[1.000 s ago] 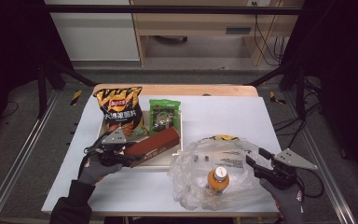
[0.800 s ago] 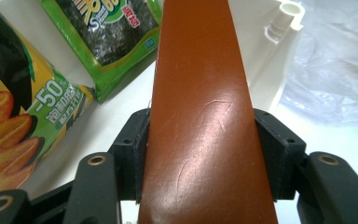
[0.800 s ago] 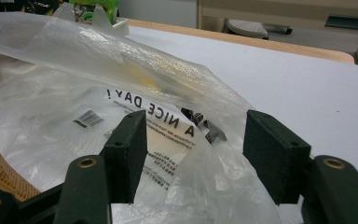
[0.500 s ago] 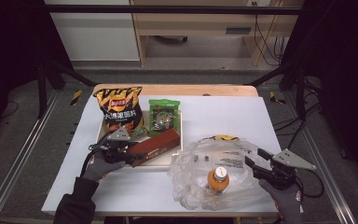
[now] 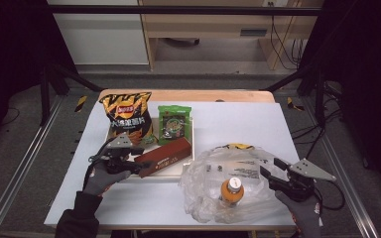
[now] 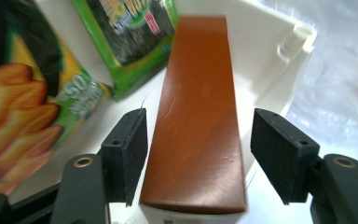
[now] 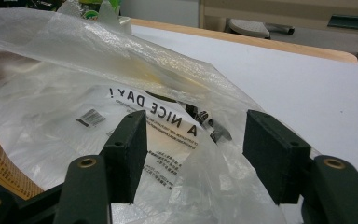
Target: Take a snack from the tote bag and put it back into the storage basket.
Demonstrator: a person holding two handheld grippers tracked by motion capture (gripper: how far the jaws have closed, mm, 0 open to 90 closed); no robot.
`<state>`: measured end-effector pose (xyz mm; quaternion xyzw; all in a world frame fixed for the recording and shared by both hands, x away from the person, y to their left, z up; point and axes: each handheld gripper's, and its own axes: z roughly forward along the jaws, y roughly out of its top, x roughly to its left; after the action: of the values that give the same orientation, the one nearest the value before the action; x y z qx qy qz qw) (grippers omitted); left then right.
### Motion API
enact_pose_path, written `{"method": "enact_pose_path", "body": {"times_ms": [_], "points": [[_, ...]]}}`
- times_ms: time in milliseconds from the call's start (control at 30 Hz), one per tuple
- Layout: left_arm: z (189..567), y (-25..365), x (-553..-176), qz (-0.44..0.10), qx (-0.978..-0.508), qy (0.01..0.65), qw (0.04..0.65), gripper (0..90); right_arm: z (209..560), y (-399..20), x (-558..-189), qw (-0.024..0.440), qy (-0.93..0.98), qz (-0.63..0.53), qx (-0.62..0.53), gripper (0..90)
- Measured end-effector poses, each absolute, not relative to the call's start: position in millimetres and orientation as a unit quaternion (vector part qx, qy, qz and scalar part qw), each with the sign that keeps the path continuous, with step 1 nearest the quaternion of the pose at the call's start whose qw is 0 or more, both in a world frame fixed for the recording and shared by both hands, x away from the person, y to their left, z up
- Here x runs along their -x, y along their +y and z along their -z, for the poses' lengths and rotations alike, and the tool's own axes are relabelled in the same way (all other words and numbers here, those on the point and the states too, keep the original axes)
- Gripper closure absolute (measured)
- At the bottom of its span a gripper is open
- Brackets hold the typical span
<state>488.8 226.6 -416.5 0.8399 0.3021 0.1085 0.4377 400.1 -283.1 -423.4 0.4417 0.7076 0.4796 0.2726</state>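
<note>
A long brown box [image 5: 166, 154] lies across the front of a white tray [image 5: 193, 144]. My left gripper [image 5: 138, 159] is at the box's near end, open. In the left gripper view its jaws straddle the brown box [image 6: 198, 116], the left pad [image 6: 133, 144] close to its side and the right pad apart. A clear plastic bag [image 5: 233, 181] with an orange-drink bottle [image 5: 230, 191] inside lies at the front right. My right gripper [image 5: 270, 167] stands open at the bag's right edge, with a fold of the bag [image 7: 121, 88] between its jaws.
A black-and-orange chips bag [image 5: 127, 116] and a green snack pack [image 5: 174, 124] rest at the back of the tray. The white table [image 5: 238, 121] has bare room at the back right. Its front edge runs just under the bag.
My left gripper has edged a little forward along the brown box's end. The right gripper and the bag have hardly moved.
</note>
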Motion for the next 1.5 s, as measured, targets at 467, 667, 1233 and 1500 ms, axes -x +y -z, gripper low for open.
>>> {"method": "enact_pose_path", "body": {"times_ms": [467, 667, 1233, 1500], "points": [[418.8, 220.4, -450.7, -0.142, -0.817, 0.327, 0.454, 81.2, 424.6, -280.6, -399.1, 0.272, 0.708, -0.480, -0.440, 40.6], [423.4, 214.2, -443.8, -0.140, -0.825, 0.318, 0.445, 84.2, 424.8, -282.0, -398.2, 0.272, 0.707, -0.481, -0.441, 40.8], [430.2, 213.5, -449.4, -0.141, -0.823, 0.334, 0.437, 84.7, 428.6, -278.4, -400.0, 0.268, 0.712, -0.476, -0.441, 40.9], [435.8, 216.3, -458.9, -0.165, -0.823, 0.352, 0.415, 86.2, 430.0, -277.1, -401.3, 0.268, 0.714, -0.474, -0.440, 41.0]]}}
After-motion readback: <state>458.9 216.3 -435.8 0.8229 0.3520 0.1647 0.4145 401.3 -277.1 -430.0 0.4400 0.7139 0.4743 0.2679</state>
